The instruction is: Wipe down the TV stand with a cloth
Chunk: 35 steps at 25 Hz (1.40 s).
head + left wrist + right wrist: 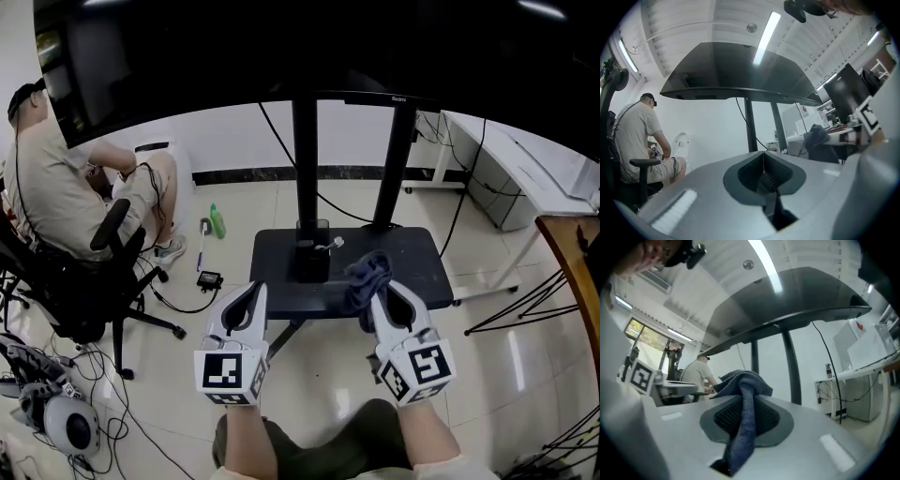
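The TV stand has a black base plate [417, 255] and two black poles [304, 169] that carry a large dark screen [328, 47]. A dark blue cloth [367, 275] hangs over the base's front right part, with my right gripper [384, 295] shut on it. In the right gripper view the cloth [743, 427] runs down between the closed jaws, bunched at the tips. My left gripper [247, 298] hovers at the base's front left corner, shut with nothing in it. From the left gripper view, the jaws [764, 161] point up at the screen, and the cloth [819, 140] shows at right.
A person [56, 178] sits on a black office chair [94, 281] at left. A green bottle [217, 222], a small black device [208, 279] and cables lie on the tiled floor. A white desk [511, 159] and a wooden table edge [572, 253] stand at right.
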Each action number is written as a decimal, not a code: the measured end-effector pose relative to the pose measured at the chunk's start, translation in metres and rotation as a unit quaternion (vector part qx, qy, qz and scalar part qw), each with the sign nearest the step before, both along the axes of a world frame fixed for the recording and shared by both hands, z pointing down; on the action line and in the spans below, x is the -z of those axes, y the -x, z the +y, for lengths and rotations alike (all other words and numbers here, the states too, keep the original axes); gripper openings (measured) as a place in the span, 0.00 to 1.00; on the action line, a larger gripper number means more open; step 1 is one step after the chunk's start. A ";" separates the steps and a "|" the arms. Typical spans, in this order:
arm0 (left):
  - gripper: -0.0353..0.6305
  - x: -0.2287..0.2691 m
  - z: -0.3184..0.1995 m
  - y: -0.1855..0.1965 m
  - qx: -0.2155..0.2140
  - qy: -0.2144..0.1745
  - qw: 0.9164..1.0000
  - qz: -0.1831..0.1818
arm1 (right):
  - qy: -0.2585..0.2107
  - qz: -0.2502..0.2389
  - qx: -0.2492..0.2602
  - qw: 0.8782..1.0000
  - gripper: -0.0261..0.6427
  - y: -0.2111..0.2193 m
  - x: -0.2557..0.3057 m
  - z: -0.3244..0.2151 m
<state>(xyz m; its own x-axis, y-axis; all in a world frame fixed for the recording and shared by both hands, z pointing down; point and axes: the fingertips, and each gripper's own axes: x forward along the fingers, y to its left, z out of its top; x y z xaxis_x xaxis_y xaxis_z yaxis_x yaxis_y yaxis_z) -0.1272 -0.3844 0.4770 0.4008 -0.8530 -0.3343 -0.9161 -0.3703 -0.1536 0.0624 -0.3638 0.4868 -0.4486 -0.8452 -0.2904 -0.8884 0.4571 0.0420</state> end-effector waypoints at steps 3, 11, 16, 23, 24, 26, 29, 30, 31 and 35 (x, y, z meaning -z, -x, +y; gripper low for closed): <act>0.29 0.000 0.003 0.017 0.021 -0.002 1.000 0.007 | -0.016 0.013 0.041 0.999 0.13 0.059 -0.020 0.037; 0.29 -0.016 -0.001 0.060 0.057 0.007 0.998 0.004 | 0.089 0.036 0.027 0.995 0.13 0.169 -0.060 -0.106; 0.29 -0.009 0.007 0.084 0.064 0.003 0.998 0.027 | 0.204 0.061 -0.045 0.976 0.12 0.198 -0.082 -0.208; 0.29 -0.004 0.013 0.086 0.055 -0.001 0.998 0.039 | 0.261 0.093 -0.098 0.956 0.12 0.184 -0.092 -0.247; 0.29 -0.004 0.013 0.087 0.055 -0.002 0.998 0.038 | 0.263 0.096 -0.095 0.955 0.12 0.183 -0.094 -0.238; 0.29 -0.004 0.013 0.090 0.058 -0.003 0.998 0.038 | 0.239 0.108 -0.079 0.962 0.12 0.188 -0.089 -0.209; 0.29 -0.006 0.011 0.096 0.070 0.000 0.997 0.037 | 0.192 0.114 -0.045 0.974 0.13 0.193 -0.077 -0.129; 0.29 -0.007 0.011 0.098 0.077 0.002 0.996 0.035 | 0.179 0.110 -0.031 0.977 0.12 0.190 -0.075 -0.098; 0.29 -0.008 0.010 0.099 0.083 0.003 0.996 0.032 | 0.160 0.108 -0.016 0.981 0.13 0.187 -0.076 -0.069; 0.29 -0.007 0.010 0.085 0.082 0.003 0.996 0.019 | 0.061 0.113 0.035 0.991 0.13 0.178 -0.092 0.015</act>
